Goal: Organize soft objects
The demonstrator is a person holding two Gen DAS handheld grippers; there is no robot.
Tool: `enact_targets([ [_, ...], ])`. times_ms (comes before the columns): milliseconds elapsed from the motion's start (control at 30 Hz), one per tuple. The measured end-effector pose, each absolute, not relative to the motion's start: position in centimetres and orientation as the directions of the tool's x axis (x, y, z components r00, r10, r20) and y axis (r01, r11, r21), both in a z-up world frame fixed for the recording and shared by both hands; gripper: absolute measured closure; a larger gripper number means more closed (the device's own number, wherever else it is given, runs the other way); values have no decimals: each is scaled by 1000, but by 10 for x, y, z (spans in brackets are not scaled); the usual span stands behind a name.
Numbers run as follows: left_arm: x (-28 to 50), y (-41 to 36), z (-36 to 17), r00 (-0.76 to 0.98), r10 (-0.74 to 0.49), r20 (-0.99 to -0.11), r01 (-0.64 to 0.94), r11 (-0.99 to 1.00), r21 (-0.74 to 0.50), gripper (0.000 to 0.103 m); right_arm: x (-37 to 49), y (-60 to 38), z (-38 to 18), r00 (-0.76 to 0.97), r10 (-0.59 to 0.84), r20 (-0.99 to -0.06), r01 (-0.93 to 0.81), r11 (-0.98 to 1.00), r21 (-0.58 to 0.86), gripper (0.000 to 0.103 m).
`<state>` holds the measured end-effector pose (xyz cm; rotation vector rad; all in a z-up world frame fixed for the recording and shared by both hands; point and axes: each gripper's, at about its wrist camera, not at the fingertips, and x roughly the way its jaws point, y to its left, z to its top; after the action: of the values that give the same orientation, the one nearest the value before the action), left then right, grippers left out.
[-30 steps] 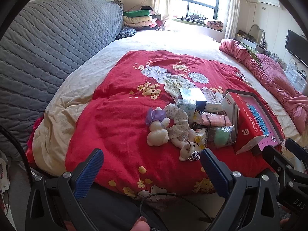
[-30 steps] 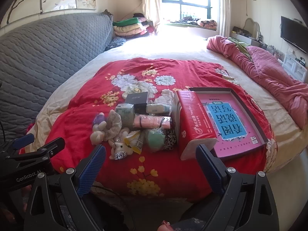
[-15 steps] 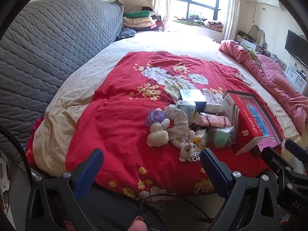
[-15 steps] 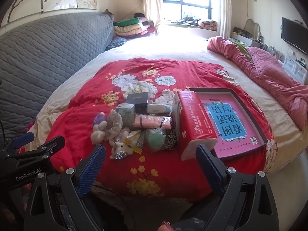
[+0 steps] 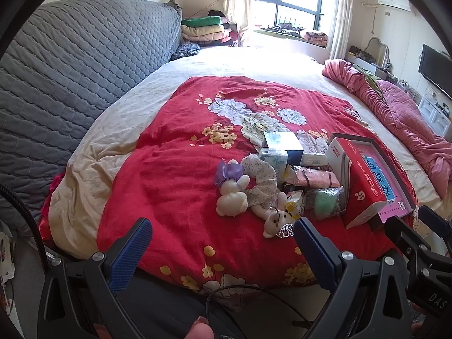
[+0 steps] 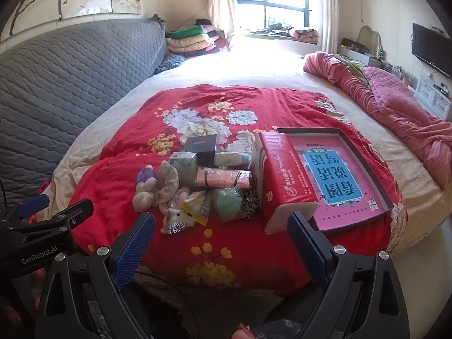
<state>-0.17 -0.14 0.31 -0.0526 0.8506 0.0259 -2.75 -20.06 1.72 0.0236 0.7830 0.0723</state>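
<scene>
A pile of soft things lies on the red floral blanket (image 5: 169, 175): a white plush bunny with a purple bow (image 5: 233, 195), a small plush bear (image 5: 278, 221), a green sponge in a bag (image 5: 325, 202), a pink folded cloth (image 5: 316, 178) and tissue packs (image 5: 274, 158). The pile also shows in the right wrist view, with the bunny (image 6: 147, 189) and sponge (image 6: 227, 200). My left gripper (image 5: 221, 251) is open and empty, short of the bed's near edge. My right gripper (image 6: 221, 243) is open and empty, also short of the bed.
A red tissue pack (image 6: 282, 178) stands next to a pink shallow box lid (image 6: 336, 175). A dark box (image 6: 202, 145) sits behind the pile. A grey quilted headboard (image 5: 70, 70) is left, a pink quilt (image 6: 395, 107) right, folded blankets (image 6: 189, 39) far back.
Both views have shifted very slightly. Nothing on the bed has moved and both grippers stay open.
</scene>
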Motion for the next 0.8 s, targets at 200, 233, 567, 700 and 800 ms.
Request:
enact_targets([
  [200,0,-1,3,661,-3,-751,-44,998,-43,2,-27,-201,18,706,72,-704,-52,997,49,8],
  [233,0,-1,3,661,-5,-750,-43,998,-45,2,-27,-201,18,707,72,-704,-52,997,50,8],
  [567,2,2,1,663,-25,-748,-36,997,-65,2,-23,-207,13,701,86,-708,-51,996,70,8],
  [700,7,6,-5,657,-25,-754,-43,997,-70,2,-18,-212,7,692,89,-716,-44,996,82,8],
  [800,13,9,-11,645,-28,-764,-43,996,-73,2,-13,-215,0,684,98,-723,-39,994,97,8],
])
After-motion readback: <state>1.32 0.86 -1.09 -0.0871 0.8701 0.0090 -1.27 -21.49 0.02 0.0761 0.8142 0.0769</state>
